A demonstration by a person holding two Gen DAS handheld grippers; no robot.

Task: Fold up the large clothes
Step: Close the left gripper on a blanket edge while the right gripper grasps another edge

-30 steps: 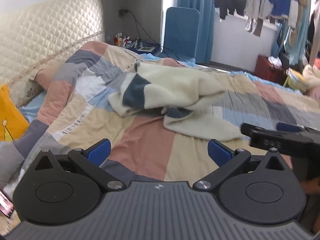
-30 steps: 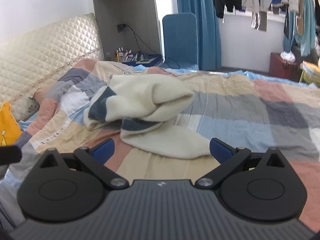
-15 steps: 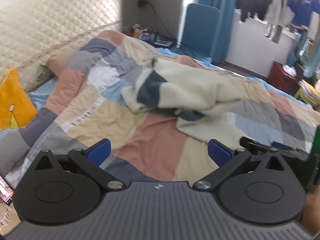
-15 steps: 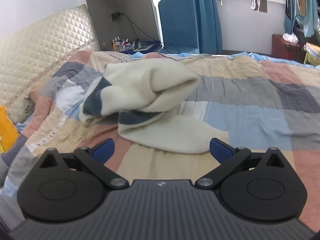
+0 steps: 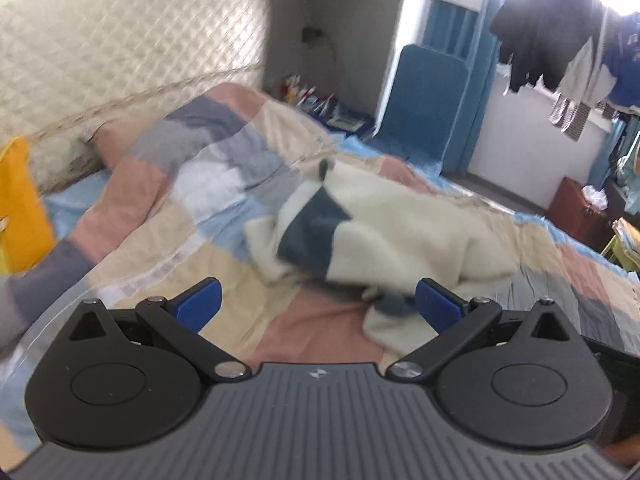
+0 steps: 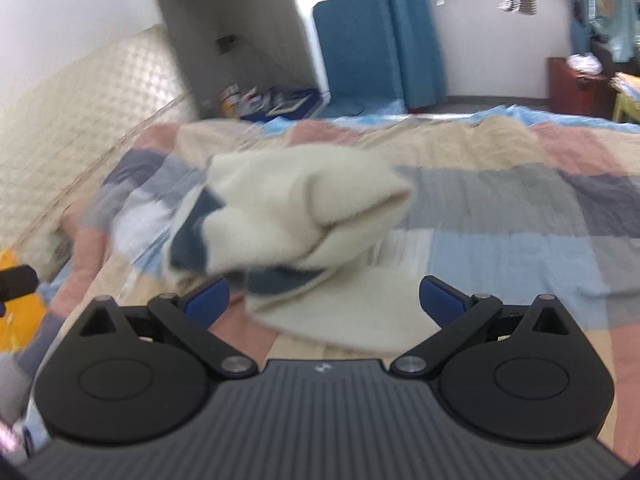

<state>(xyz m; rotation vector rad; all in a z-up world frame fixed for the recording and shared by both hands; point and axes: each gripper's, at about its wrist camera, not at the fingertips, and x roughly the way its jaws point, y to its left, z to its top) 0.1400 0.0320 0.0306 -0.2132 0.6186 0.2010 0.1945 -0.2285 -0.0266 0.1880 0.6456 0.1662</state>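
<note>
Both grippers are hanging wide open and gripping nothing as I am looking along them: left gripper, right gripper. I am seeing the cream and navy sweater lying crumpled at frame centre on the patchwork quilt, just beyond the blue pads. Both views are showing motion blur.

Bare quilt right of sweater — open; headboard bounds left side
</note>
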